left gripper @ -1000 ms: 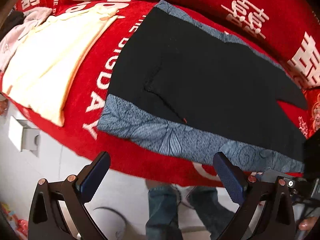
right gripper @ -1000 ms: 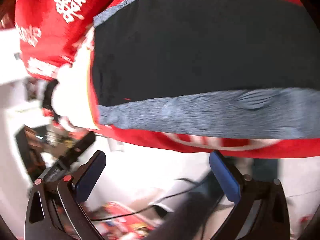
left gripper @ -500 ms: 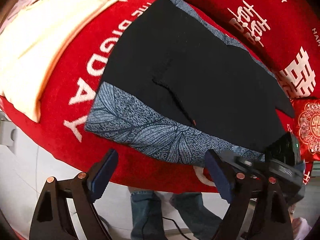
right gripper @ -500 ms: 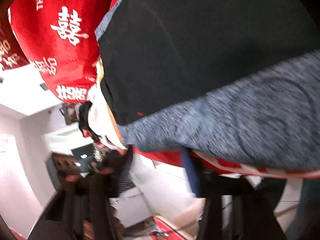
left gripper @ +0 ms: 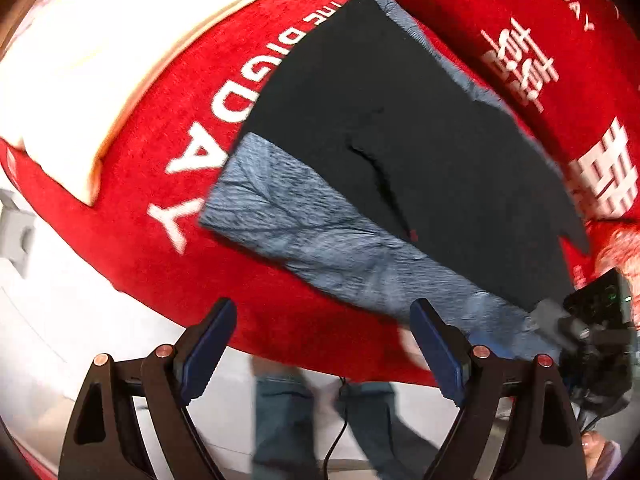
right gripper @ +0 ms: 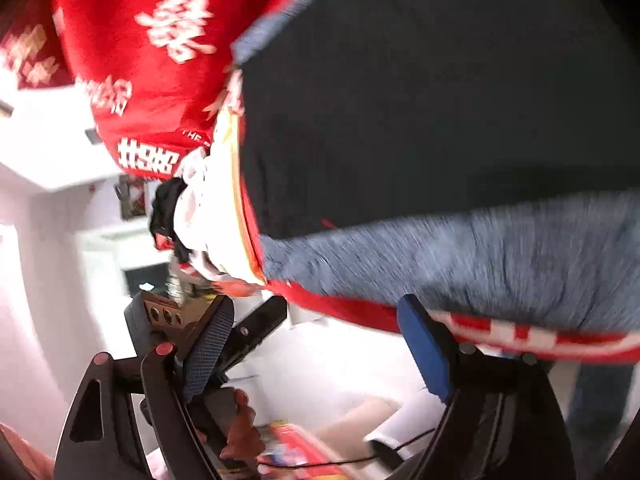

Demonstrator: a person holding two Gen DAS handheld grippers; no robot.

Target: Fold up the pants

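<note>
The pants [left gripper: 400,152] are black with a grey-blue leaf-print side band and lie flat on a red bed cover [left gripper: 168,128]. They fill the upper right of the right wrist view [right gripper: 440,120]. My left gripper [left gripper: 320,352] is open and empty, just off the bed's near edge, below the grey band. My right gripper [right gripper: 316,344] is open and empty, below the band's edge at the bed's edge. The other gripper shows at the right edge of the left wrist view [left gripper: 592,328] and at the lower left of the right wrist view [right gripper: 224,344].
A cream pillow or folded cloth [left gripper: 100,60] lies on the bed to the left of the pants. A person's jeans-clad legs [left gripper: 320,420] and a cable stand on the white floor below. A red pillow with white characters [left gripper: 540,60] lies behind the pants.
Both grippers have moved closer to the bed edge and the grey band. The right wrist view has swung and is blurred. Both stay open.
</note>
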